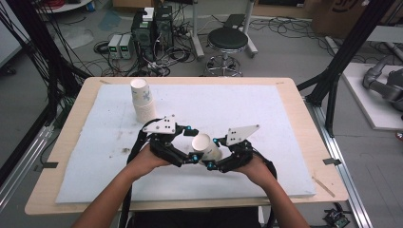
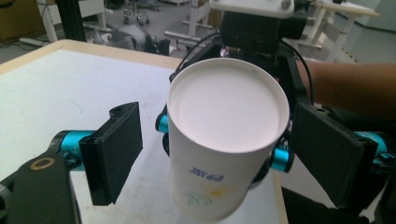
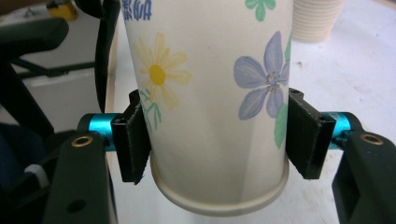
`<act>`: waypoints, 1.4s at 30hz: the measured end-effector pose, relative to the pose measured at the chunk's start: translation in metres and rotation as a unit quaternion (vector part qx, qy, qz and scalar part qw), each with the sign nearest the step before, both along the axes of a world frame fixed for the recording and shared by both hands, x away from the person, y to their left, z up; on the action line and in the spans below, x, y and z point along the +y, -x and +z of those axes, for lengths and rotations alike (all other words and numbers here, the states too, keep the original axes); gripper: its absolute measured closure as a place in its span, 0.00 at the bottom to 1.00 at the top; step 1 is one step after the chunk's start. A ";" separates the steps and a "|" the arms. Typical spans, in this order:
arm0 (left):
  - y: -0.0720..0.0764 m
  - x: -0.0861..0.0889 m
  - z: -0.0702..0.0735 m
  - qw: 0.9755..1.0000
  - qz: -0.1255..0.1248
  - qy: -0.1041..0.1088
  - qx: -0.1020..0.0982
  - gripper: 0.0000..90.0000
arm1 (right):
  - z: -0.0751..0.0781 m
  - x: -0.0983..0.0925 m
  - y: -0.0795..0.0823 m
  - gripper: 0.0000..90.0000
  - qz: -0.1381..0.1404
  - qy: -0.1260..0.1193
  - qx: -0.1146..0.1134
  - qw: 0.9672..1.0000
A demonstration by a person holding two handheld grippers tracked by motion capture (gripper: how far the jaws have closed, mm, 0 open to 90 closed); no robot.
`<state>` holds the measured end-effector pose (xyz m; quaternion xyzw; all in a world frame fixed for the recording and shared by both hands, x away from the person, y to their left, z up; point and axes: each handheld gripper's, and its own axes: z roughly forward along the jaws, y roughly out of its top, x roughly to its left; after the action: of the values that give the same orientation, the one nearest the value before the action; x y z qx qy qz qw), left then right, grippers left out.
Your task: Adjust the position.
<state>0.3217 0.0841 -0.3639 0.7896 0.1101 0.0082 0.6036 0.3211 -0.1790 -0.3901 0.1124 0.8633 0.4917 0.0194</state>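
Black jaws of the right hand-held gripper [image 3: 217,140] clamp the paper cup [image 3: 212,93] near its rim end, one pad pressed against each side of the flowered wall. Jaws of the left hand-held gripper [image 2: 219,154] stand spread on either side of the same cup, with a visible gap between each pad and the wall; this unit holds nothing.

Position of the cup: in the high view the paper cup [image 1: 206,147] is held above the white mat on the desk [image 1: 285,199], lying roughly level between the two units, which face each other. Its closed base points toward the left hand-held gripper [image 1: 189,145] and its rim end sits in the right hand-held gripper [image 1: 214,152]. A stack of cups [image 1: 142,99] stands upright on the mat, well apart, toward the far left.

Hazards, as judged from this state:
- Wall collapse. Thin paper gives under side pressure; further closing of the right jaws would probably crease or oval the cup.
- Slip. The wall tapers, so a light grip could let the cup slide out toward its narrow base.
- Knock-out. With the left jaws flanking the cup closely, any sideways shift of that unit could strike it and lever it from the single grip.
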 end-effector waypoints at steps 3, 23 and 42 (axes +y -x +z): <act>0.000 0.000 0.002 1.000 -0.001 -0.015 0.000 0.19 | 0.003 -0.001 -0.001 0.37 0.005 0.016 0.003 1.000; 0.003 -0.010 0.004 0.995 -0.038 -0.097 -0.007 0.19 | 0.011 0.007 0.001 0.37 0.039 0.116 0.005 0.992; 0.000 -0.017 -0.004 0.988 -0.055 -0.140 0.013 0.26 | 0.020 0.025 0.001 0.37 0.064 0.220 -0.021 0.973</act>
<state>0.3220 0.0666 -0.3675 0.8713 0.0723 -0.0203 0.4849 0.3198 -0.1544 -0.3701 0.0401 0.9552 0.2918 0.0302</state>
